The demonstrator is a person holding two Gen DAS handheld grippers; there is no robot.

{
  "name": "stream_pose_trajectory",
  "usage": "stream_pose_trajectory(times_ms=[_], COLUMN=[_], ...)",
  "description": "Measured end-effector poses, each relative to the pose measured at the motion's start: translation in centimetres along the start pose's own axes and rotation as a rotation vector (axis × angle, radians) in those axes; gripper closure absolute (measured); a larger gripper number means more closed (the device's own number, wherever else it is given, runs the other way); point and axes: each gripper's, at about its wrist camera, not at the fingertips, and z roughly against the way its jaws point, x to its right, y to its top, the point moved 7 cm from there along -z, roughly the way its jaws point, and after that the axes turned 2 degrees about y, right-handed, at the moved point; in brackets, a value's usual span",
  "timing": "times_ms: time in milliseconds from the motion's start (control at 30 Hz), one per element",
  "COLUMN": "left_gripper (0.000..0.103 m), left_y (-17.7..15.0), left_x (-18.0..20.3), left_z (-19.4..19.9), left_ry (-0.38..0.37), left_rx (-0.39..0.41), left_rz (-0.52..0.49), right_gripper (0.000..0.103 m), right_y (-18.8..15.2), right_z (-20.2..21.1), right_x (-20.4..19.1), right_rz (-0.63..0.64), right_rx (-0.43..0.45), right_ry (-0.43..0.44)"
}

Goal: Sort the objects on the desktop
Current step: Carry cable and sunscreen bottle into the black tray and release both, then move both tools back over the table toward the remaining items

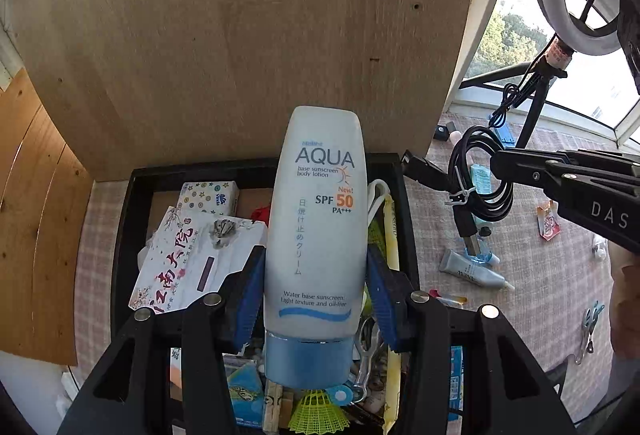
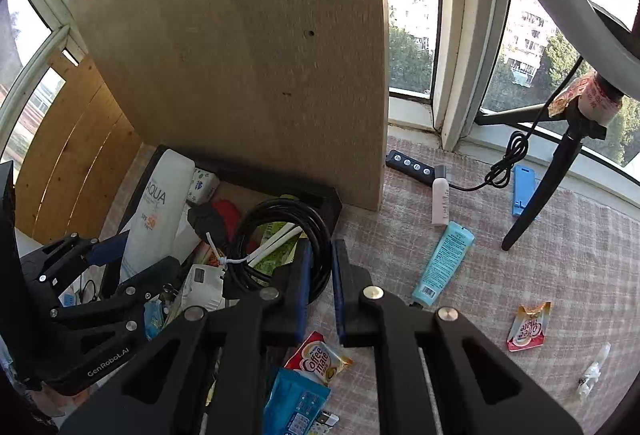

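Fingers of your left gripper (image 1: pixel 316 299) clamp a sunscreen tube (image 1: pixel 315 235) over the crowded black tray (image 1: pixel 124 235), your right gripper (image 2: pixel 320 287) pinches a coiled cable (image 2: pixel 280 235), and tubes and sachets remain on the tabletop (image 2: pixel 560 275).

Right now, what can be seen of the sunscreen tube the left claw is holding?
The white plastic AQUA sunscreen tube with a pale blue cap is clamped at its lower body between the left claw's blue pads. It points away from the camera, cap nearest the claw and flat crimped end farthest. Print reads "base sunscreen body lotion", "SPF 50 PA+++", plus Japanese text and a blue wave. It hangs above the cluttered black tray, in front of a wooden board.
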Motion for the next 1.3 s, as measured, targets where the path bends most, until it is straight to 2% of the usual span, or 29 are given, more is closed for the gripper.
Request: stream_pose_trajectory(times_ms=[100,200,267,367,600,733,933,1300], left_gripper=[0.057,0.055,0.049,0.049,0.05,0.05,0.049,0.049], left_y=[-0.2,-0.2,-0.3,-0.4,-0.8,-1.1,-1.9,-4.0], left_x=[-1.5,-3.0,-3.9,-4.6,-3.7,-1.8,1.7,9.1], left_z=[-0.4,-0.7,-0.6,-0.1,1.3,2.5,3.7,4.9], left_ry=[0.02,0.084,0.095,0.093,0.067,0.047,0.012,-0.076], left_rx=[-0.003,-0.021,-0.028,-0.012,0.002,0.017,0.034,0.044], left_rz=[0.015,0.049,0.08,0.091,0.09,0.066,0.015,-0.071], right_gripper=[0.093,0.088,0.072,0.072,0.072,0.072,0.072,0.072], right_y=[0.4,1.2,1.4,1.6,0.5,-0.8,-3.5,-8.2], right_z=[-1.3,-2.6,-3.3,-2.8,-1.0,0.5,3.2,8.0], right_x=[-1.8,-3.7,-4.5,-5.1,-4.0,-1.7,3.9,17.8], right_rz=[0.019,0.05,0.063,0.088,0.075,0.055,-0.011,-0.209], right_rx=[-0.013,-0.025,-0.044,-0.004,0.009,0.015,0.035,0.075], right_ry=[0.008,0.051,0.046,0.027,0.03,0.014,-0.025,-0.141])
